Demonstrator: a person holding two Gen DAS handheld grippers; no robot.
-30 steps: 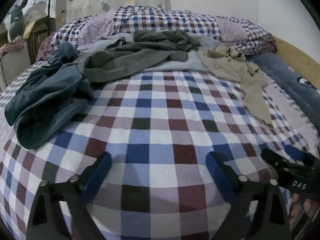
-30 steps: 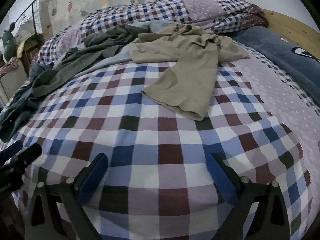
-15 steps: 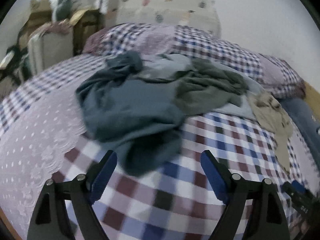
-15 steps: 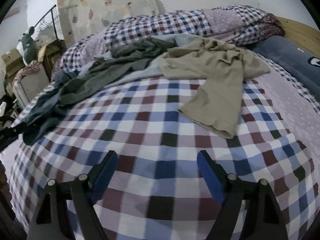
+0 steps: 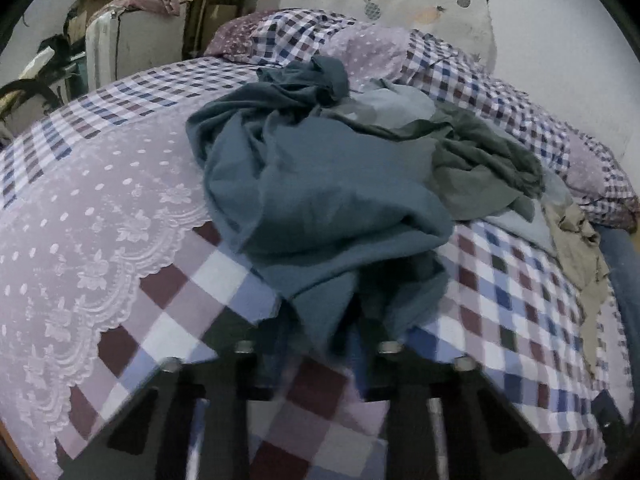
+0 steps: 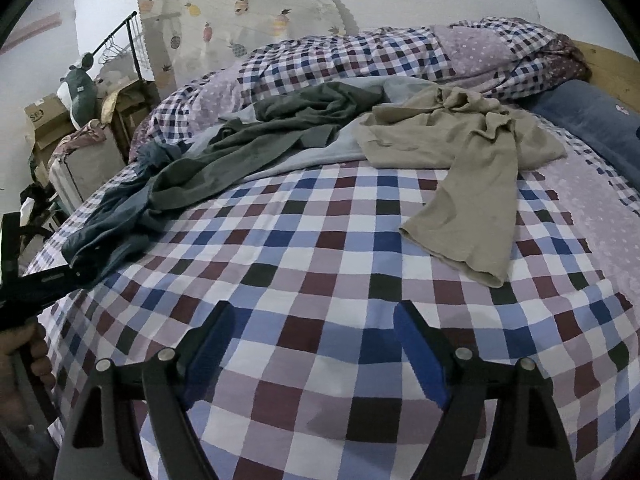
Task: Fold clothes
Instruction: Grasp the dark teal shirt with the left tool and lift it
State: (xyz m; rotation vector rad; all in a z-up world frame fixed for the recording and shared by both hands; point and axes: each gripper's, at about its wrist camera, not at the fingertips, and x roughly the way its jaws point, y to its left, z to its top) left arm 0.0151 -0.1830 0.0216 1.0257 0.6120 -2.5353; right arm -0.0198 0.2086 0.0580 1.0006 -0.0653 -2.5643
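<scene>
Left claw (image 5: 320,344) clamped on blue garment (image 5: 320,200) hem at 6 o'clock; right claw (image 6: 312,344) spread apart over checked bed (image 6: 320,240).

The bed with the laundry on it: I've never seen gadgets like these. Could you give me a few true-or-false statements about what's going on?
1. The left gripper has the blue-grey garment between its jaws. True.
2. The right gripper holds the beige garment. False: its jaws are open and empty over the checked bedcover, and the beige garment lies farther off.
3. The dark green garment lies partly on a pale blue garment. True.
4. The clothes are all neatly folded. False: they lie crumpled and spread out.
</scene>
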